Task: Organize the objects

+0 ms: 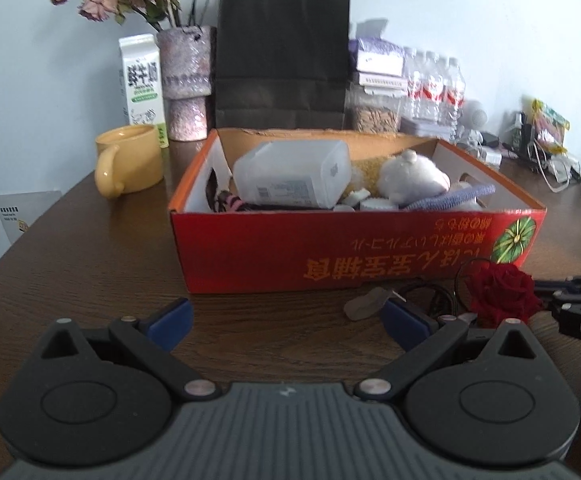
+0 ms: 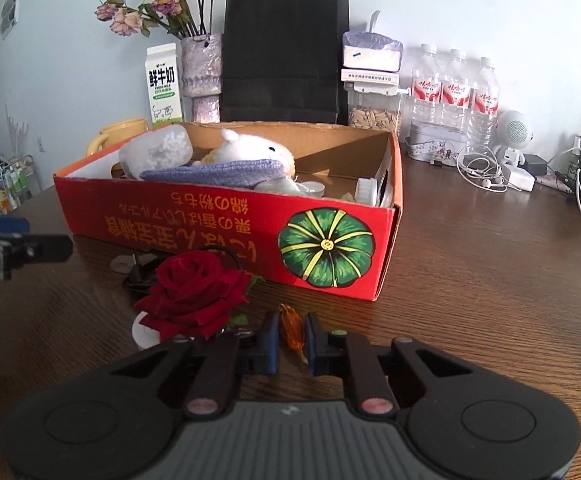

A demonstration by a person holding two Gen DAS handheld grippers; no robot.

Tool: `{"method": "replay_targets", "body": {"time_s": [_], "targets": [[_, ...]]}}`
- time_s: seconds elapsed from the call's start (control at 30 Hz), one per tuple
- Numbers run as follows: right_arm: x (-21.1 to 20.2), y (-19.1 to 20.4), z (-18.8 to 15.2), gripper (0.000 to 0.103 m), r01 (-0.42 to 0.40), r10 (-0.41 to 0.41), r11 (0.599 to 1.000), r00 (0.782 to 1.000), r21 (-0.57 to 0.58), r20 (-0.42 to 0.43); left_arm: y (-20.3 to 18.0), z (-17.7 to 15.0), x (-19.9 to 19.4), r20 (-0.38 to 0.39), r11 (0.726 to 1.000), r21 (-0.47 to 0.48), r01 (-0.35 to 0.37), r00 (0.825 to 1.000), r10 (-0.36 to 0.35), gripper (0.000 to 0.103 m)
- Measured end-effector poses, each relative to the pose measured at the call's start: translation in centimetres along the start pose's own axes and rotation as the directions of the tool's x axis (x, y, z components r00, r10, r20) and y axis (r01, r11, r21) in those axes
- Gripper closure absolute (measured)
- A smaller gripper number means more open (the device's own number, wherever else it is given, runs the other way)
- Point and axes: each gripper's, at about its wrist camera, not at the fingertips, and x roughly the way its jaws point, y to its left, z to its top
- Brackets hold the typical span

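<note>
A red cardboard box [image 1: 330, 252] [image 2: 226, 236] on the brown table holds a clear plastic container [image 1: 290, 178], a white plush toy [image 1: 410, 178] [image 2: 250, 148] and a purple cloth [image 2: 214, 172]. A red rose [image 1: 502, 292] [image 2: 194, 292] lies in front of the box beside a black cable [image 2: 142, 276]. My left gripper [image 1: 286, 320] is open and empty, in front of the box. My right gripper [image 2: 292, 338] is shut on a small orange translucent piece [image 2: 292, 326], just right of the rose, low over the table.
Behind the box stand a yellow mug [image 1: 128, 164], a milk carton [image 1: 144, 84], a vase of dried flowers [image 1: 186, 80], a black paper bag [image 1: 282, 56], a seed jar [image 2: 374, 108] and water bottles [image 2: 454, 92]. Cables and chargers [image 2: 490, 172] lie at the right.
</note>
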Motion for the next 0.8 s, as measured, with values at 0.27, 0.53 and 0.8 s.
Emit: {"method": "replay_targets", "body": {"time_s": [0.27, 0.53, 0.8], "targets": [[-0.3, -0.1, 0.1, 0.090, 0.010, -0.010, 1.000, 1.000, 0.002, 0.021, -1.4, 0.4, 2.4, -0.067, 0.997, 0.072, 0.040, 0.997, -0.036, 0.012], [-0.4, 0.1, 0.1, 0.090, 0.010, -0.010, 1.000, 0.999, -0.003, 0.030, -2.4, 0.7, 3.9, -0.086, 0.993, 0.098, 0.064, 0.995, -0.056, 0.039], [-0.5, 0.2, 0.1, 0.090, 0.007, -0.007, 1.000, 0.999, -0.005, 0.032, -2.7, 0.7, 4.3, -0.087, 0.985, 0.110, 0.130, 0.989, -0.121, 0.073]]}}
